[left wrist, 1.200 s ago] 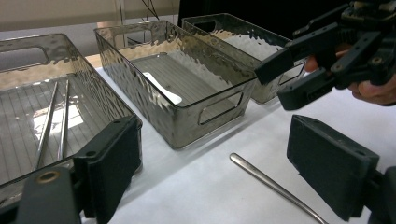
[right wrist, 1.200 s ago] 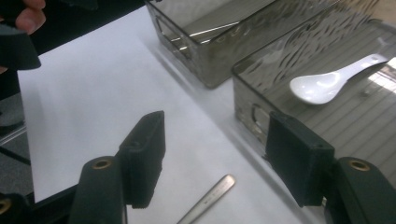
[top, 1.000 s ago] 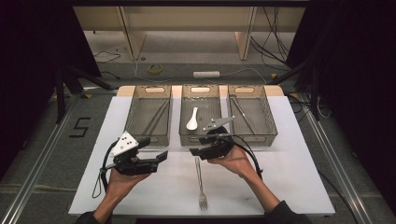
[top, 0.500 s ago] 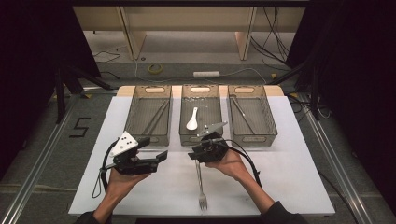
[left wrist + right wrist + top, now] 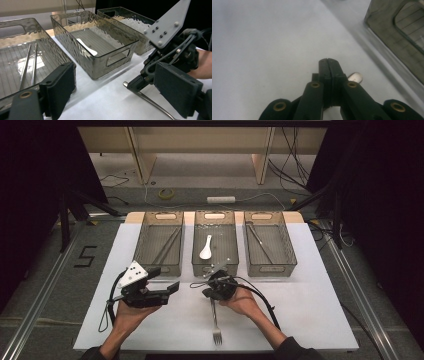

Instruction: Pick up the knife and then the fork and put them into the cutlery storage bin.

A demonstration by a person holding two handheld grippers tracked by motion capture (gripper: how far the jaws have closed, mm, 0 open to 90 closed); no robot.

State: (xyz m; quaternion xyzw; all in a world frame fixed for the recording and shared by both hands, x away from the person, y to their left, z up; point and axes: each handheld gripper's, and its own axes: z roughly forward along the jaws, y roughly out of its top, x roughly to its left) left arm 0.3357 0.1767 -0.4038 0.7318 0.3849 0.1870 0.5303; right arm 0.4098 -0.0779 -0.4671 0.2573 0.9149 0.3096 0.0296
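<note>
A metal fork lies on the white mat, tines toward me. My right gripper is tipped down over the far end of its handle. Its jaws have just been closing and now stand shut on the handle. In the right gripper view the pads meet, and the handle's rounded end pokes out beside them. The left gripper view shows the same grip from the side, near the handle's end. My left gripper is held above the mat to the left, open and holding nothing.
Three clear grey bins stand in a row at the mat's far side. The left bin holds thin metal sticks, the middle bin a white spoon, the right bin more sticks. A cable trails from the right gripper.
The right gripper has come down and to the left onto the fork's handle end and closed its jaws there. The left gripper has stayed where it was.
</note>
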